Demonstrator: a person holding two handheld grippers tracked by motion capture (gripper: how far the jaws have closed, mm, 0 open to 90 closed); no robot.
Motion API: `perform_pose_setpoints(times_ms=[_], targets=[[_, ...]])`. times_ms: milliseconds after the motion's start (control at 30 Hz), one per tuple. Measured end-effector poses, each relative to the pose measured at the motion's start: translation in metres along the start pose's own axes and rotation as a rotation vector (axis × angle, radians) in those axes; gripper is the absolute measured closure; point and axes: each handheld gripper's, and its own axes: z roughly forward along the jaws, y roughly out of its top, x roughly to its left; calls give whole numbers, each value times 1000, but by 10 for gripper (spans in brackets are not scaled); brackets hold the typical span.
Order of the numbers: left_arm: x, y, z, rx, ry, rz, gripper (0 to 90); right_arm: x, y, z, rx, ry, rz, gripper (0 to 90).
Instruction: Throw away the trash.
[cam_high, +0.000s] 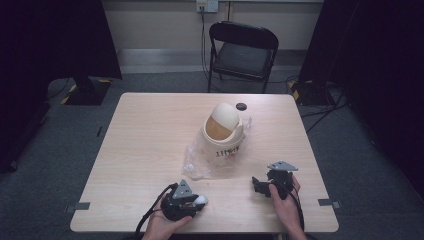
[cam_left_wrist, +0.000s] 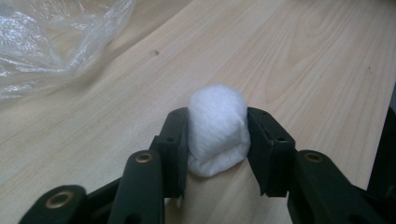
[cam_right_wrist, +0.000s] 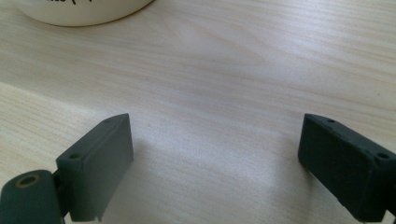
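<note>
While your left gripper sits low at the near edge of the wooden table, its two black jaws are clamped on a white cotton ball, one pad pressing each side. The ball rests on the tabletop (its underside bulges a little below the pads in the left gripper view). Just beyond it, to the far left in that view, lies a crumpled clear plastic bag.

Your right gripper rests near the right of the table's near edge, well apart from the left one, with its jaws spread wide and bare wood between them.

Between and beyond both hands, around the middle of the table, stands a small cream-coloured bin with a domed swing lid, seated on the plastic bag. A small dark round thing lies just behind the bin (too small to identify). A black folding chair stands past the far edge.
</note>
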Motion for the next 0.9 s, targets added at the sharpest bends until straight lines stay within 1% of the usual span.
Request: perform_pose_setpoints(times_ms=[33, 100, 167, 200, 233, 300, 333, 433, 467, 567, 600, 633, 700, 767, 833, 867, 900], targets=[[0, 0, 0, -6, -4, -2, 628, 0, 0, 0, 0, 0, 0, 94], [2, 0, 0, 5, -3, 6, 637, 0, 0, 0, 0, 0, 0, 94], [4, 1, 0, 0, -22, -2, 644, 0, 0, 0, 0, 0, 0, 94], [4, 1, 0, 3, -24, -10, 646, 0, 0, 0, 0, 0, 0, 94], [6, 1, -1, 6, -32, -8, 646, 0, 0, 0, 0, 0, 0, 94], [6, 1, -1, -10, -50, -27, 646, 0, 0, 0, 0, 0, -1, 94], [5, 1, -2, -3, -53, -19, 646, 0, 0, 0, 0, 1, -1, 94], [4, 5, -4, -26, -53, -18, 646, 0, 0, 0, 0, 1, -1, 94], [5, 7, -5, -38, -53, -27, 646, 0, 0, 0, 0, 1, -1, 94], [12, 13, -9, -77, -48, -40, 646, 0, 0, 0, 0, 4, -3, 95], [14, 15, -11, -87, -55, -56, 646, 0, 0, 0, 1, 5, -3, 95], [15, 17, -13, -104, -59, -61, 646, 0, 0, 0, 1, 6, -3, 95], [18, 21, -17, -115, -47, -51, 646, 0, 0, 0, 1, 5, -3, 95], [23, 22, -22, -133, -46, -67, 646, 0, 0, 0, 1, 5, -4, 94], [28, 23, -27, -146, -34, -75, 646, 0, 0, 0, 1, 5, -3, 95], [30, 23, -30, -157, -34, -85, 647, 0, 0, 0, 1, 5, -3, 94], [32, 24, -34, -157, -30, -79, 647, 0, 0, 0, 1, 5, -3, 94]])
